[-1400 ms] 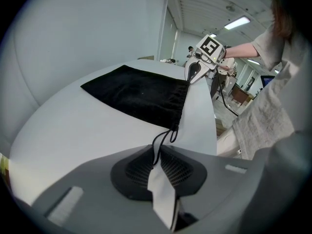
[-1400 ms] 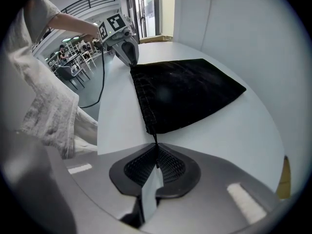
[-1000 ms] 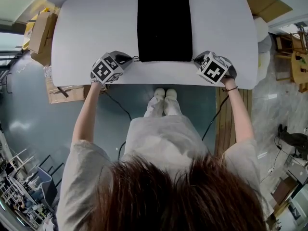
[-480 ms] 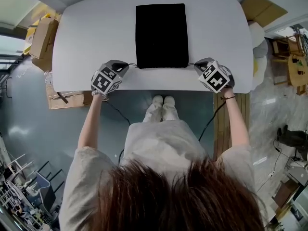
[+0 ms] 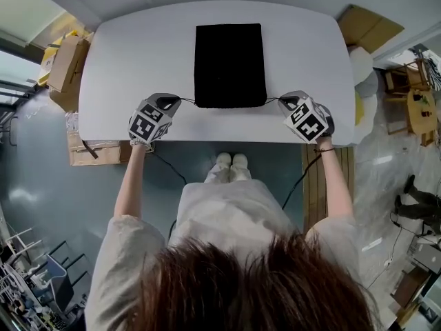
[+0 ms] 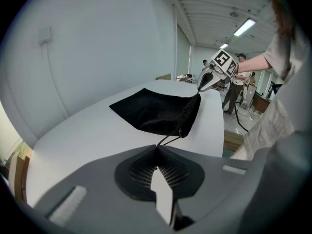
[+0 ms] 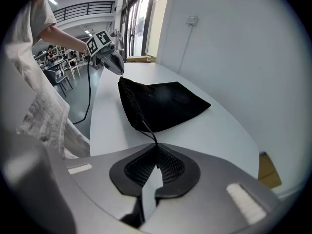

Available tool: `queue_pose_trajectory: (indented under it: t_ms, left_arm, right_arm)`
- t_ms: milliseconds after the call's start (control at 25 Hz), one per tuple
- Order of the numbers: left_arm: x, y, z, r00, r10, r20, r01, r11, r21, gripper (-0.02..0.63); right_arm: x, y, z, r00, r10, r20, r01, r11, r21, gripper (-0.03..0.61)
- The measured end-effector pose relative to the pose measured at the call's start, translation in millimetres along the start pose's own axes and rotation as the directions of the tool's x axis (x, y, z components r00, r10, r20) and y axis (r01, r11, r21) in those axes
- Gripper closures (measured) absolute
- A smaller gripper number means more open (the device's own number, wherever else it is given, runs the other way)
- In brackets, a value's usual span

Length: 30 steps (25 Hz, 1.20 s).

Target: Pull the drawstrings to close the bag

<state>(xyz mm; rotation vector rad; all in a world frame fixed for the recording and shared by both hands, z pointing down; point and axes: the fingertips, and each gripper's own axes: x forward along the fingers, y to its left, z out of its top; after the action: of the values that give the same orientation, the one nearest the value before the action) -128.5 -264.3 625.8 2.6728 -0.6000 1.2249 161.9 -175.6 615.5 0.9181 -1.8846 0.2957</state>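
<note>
At the near edge of the table (image 5: 124, 61), L side, the left gripper (image 5: 180, 101) has its jaws pressed together on a drawstring (image 6: 168, 139) that runs taut to the near-left corner of the black bag (image 5: 229, 64). The bag lies mid-table, mouth toward the near edge & stretched between the two cords, its hem apparently lifted a little and puckered, tho the dark cloth makes that hard to read. At R, over the same edge, the right gripper (image 5: 281, 102) pinches the other drawstring (image 7: 148, 130) likewise, cord tight to the near-right corner.
</note>
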Motion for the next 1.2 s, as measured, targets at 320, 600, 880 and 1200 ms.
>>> queue_pose_trajectory:
  t_ms: [320,600,880,1200]
  left_arm:
    - [-21,17,27,0.994,0.071,0.082,-0.069,0.997,-0.023,0.612]
    - [-40,33,57,0.979,0.13,0.155,-0.126,0.991,-0.031,0.612]
    - [-53,45,84,0.961,0.172,0.219,-0.164,0.985,-0.052,0.612]
    - [-66,56,106,0.94,0.211,0.267,-0.2,0.977,-0.067,0.612]
  right_arm:
    - [-24,-24,26,0.994,-0.094,0.064,0.096,0.995,-0.028,0.557]
    - [-47,-47,53,0.977,-0.175,0.125,0.184,0.981,-0.059,0.557]
    - [-64,-67,72,0.956,-0.234,0.177,0.247,0.968,-0.054,0.557]
    - [-83,-87,91,0.927,-0.291,0.235,0.306,0.952,-0.031,0.557]
